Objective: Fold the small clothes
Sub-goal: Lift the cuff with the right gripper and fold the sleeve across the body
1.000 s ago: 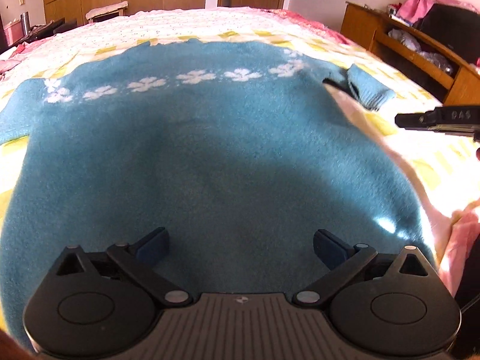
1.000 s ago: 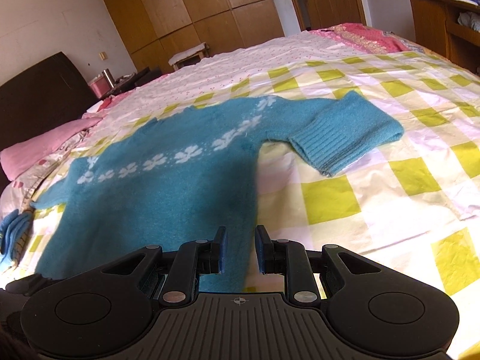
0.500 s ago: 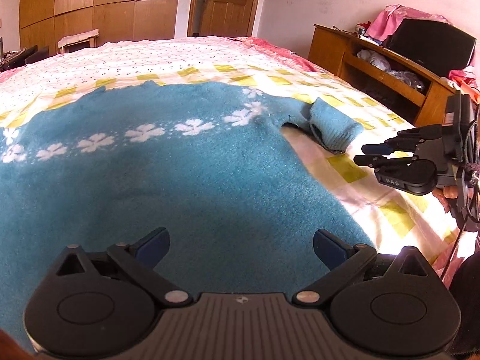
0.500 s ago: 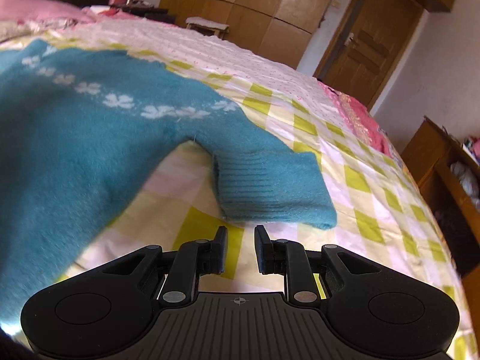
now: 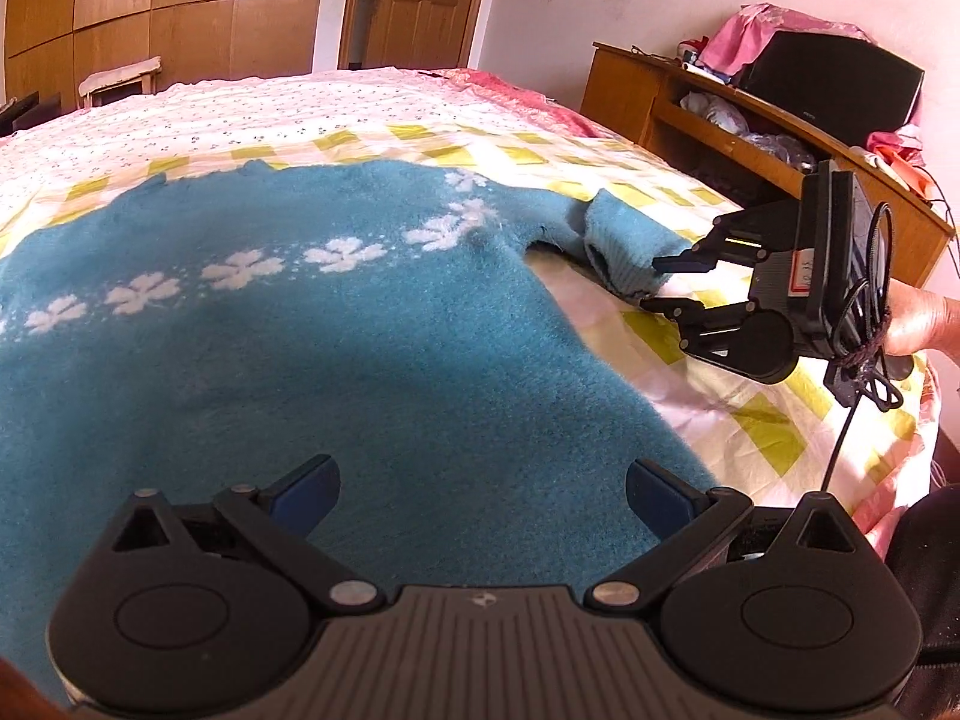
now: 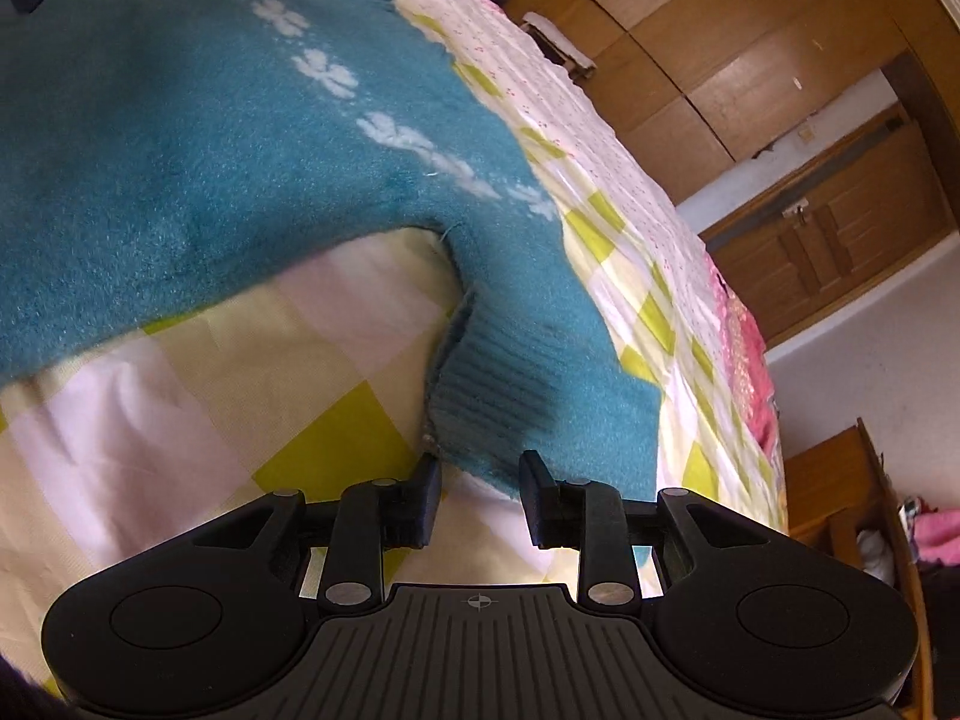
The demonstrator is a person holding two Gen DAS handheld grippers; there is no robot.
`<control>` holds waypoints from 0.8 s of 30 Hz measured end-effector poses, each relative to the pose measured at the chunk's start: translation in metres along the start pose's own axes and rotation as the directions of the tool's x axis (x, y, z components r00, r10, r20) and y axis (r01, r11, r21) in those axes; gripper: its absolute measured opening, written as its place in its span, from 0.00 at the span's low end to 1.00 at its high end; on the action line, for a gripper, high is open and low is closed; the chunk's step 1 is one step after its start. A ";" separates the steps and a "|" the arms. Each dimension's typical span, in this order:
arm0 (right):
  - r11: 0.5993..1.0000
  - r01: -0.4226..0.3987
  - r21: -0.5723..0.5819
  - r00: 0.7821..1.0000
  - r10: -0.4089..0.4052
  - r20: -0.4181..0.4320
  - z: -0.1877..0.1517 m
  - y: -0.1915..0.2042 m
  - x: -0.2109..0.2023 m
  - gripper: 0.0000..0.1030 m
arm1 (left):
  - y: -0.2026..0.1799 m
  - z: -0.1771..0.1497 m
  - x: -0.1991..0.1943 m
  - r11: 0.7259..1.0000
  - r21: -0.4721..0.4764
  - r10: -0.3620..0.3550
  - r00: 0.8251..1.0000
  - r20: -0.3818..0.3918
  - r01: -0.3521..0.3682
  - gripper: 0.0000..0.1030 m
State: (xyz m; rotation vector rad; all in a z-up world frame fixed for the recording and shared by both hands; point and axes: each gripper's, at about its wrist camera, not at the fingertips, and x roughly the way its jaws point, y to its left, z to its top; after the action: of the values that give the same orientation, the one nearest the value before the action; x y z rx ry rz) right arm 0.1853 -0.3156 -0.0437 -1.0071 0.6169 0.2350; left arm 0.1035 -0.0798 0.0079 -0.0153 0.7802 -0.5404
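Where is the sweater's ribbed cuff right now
The ribbed cuff lies on the checked bedsheet just ahead of the opening right gripper; in the left wrist view it's at right.

A small white label (image 5: 801, 276) on the right gripper (image 5: 651, 283) bears red characters, perhaps digits, too blurred to read.

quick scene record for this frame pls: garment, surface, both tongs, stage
garment: blue sweater with white flowers, spread flat
sleeve: cuff lies at the right tongs' tips
surface: checked bedspread
left tongs: wide open, above the sweater's body, holding nothing
right tongs: opening, cuff edge at the gap, not gripped yet
stage: no fold made yet
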 end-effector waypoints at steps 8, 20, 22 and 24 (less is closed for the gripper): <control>0.981 -0.051 0.190 0.997 0.061 -0.045 0.016 -0.022 0.009 0.14 | 0.013 -0.002 -0.014 0.999 -0.042 -0.007 1.000 0.027 0.008 1.00; 0.361 -0.343 0.867 0.930 0.261 0.259 0.073 -0.125 -0.026 0.10 | 0.069 -0.016 -0.063 0.991 -0.134 0.023 0.989 0.146 -0.003 1.00; 0.300 -0.381 0.874 0.914 0.264 0.308 0.097 -0.126 -0.026 0.10 | 0.081 -0.021 -0.069 0.988 -0.153 0.031 0.987 0.160 -0.006 1.00; 0.266 -0.411 0.872 0.900 0.267 0.343 0.125 -0.120 -0.023 0.10 | 0.093 -0.025 -0.075 0.985 -0.171 0.043 0.984 0.175 -0.012 1.00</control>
State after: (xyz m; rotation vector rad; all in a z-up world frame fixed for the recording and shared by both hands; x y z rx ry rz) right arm 0.2683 -0.2709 0.1040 0.3303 0.7031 0.2668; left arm 0.0852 0.0410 0.0204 -0.2077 0.6489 -0.4384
